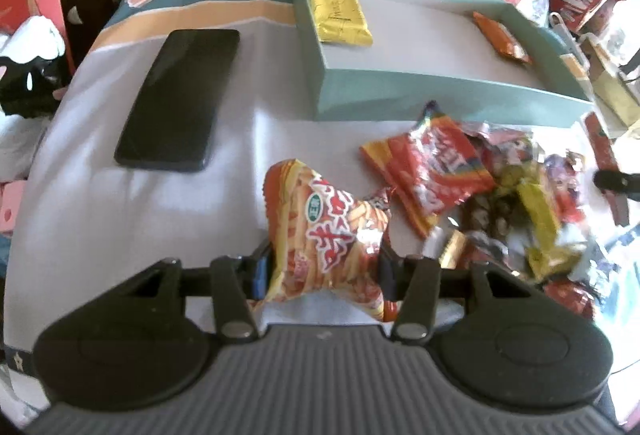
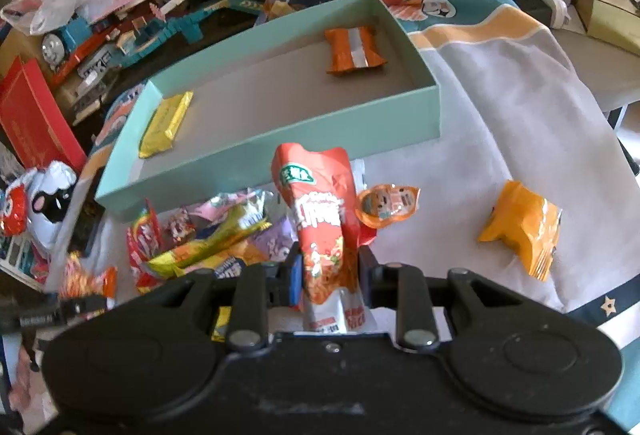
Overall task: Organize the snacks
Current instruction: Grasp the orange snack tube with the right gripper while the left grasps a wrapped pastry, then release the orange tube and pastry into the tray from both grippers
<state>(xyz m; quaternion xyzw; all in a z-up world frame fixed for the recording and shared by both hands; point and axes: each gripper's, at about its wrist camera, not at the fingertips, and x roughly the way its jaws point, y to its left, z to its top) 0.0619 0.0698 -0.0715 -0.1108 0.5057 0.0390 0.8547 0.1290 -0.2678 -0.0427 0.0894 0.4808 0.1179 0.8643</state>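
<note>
My left gripper (image 1: 325,263) is shut on an orange-red chips bag (image 1: 324,231) printed with fries, pinched at its waist above the cloth. My right gripper (image 2: 326,267) is shut on a tall red snack pouch (image 2: 322,219) that stands upright between the fingers. The teal box (image 1: 400,93) lies ahead, also in the right wrist view (image 2: 280,151). It holds a gold packet (image 1: 340,15) (image 2: 166,125) and an orange packet (image 1: 502,37) (image 2: 352,51). A pile of mixed snacks (image 1: 500,191) (image 2: 208,231) lies in front of the box.
A black phone (image 1: 178,99) lies on the white cloth left of the box. An orange pouch (image 2: 520,227) and a small round orange packet (image 2: 386,203) lie right of the pile. Toys, a train set (image 2: 120,27) and boxes crowd the far side.
</note>
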